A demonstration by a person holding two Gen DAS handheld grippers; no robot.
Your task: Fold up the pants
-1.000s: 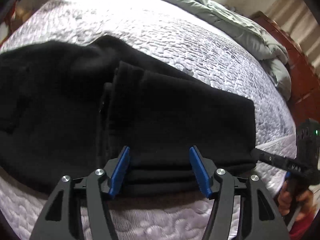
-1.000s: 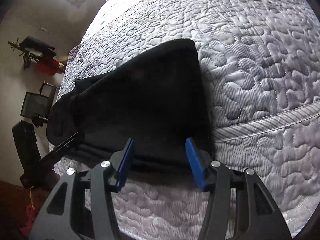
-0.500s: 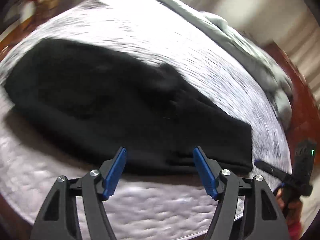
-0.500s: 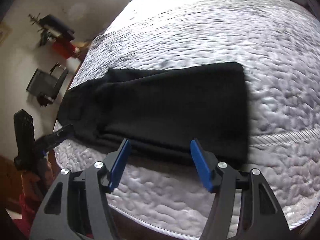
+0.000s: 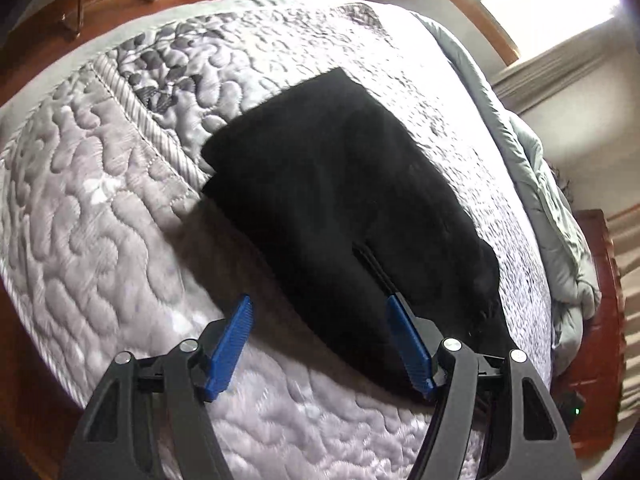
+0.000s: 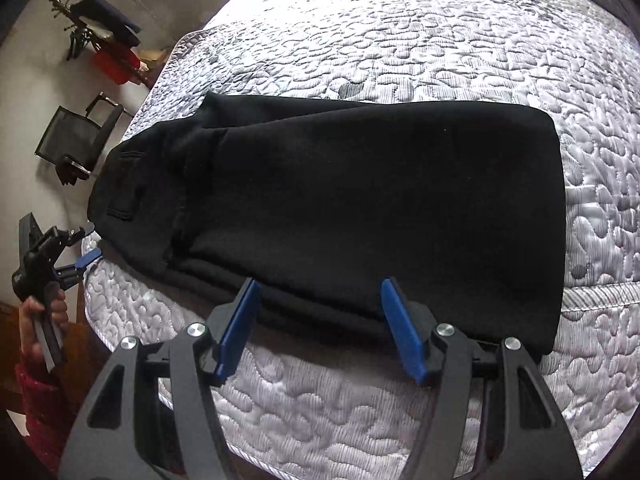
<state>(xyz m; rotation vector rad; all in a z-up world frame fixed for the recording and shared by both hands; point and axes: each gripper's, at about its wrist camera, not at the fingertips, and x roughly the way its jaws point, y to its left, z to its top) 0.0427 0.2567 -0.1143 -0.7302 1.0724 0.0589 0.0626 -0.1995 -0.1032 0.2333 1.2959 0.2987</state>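
Fingers of your left gripper (image 5: 318,346) and right gripper (image 6: 318,326) are spread, gripping nothing. Pants (image 6: 340,208) lie folded on the bed (image 6: 460,52), along its near edge.

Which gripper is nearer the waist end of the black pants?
Left. The left gripper hovers open just off the waist end of the pants; the right gripper hangs open over their near long edge.
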